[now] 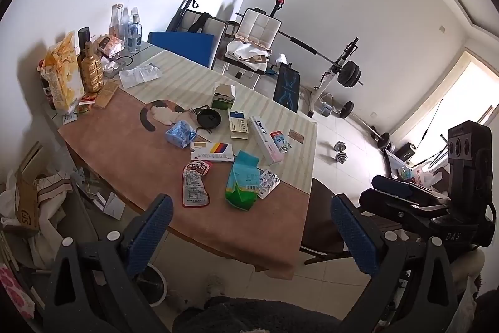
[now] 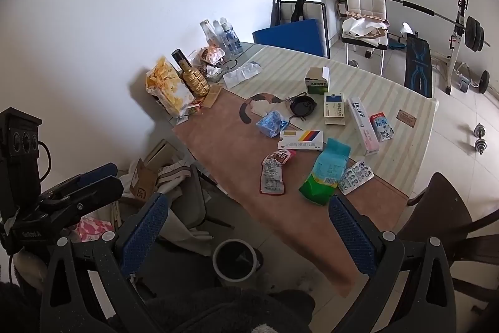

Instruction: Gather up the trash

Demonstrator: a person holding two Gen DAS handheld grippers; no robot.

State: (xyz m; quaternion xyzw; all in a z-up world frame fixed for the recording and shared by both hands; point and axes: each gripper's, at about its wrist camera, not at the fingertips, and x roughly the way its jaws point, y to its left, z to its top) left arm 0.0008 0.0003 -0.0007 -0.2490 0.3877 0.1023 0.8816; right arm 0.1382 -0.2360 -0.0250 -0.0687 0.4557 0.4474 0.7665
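Reading "Doctor" on white tube box (image 1: pixel 265 142); other labels illegible

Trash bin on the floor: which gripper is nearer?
Right, by a narrow margin. The bin sits between the right gripper's open fingers; for the left gripper, it lies under the left finger.

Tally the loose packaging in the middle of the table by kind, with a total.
Cardboard boxes: 4
Small cartons: 1
Pouches and wrappers: 3
Blister packs: 1
Total: 9
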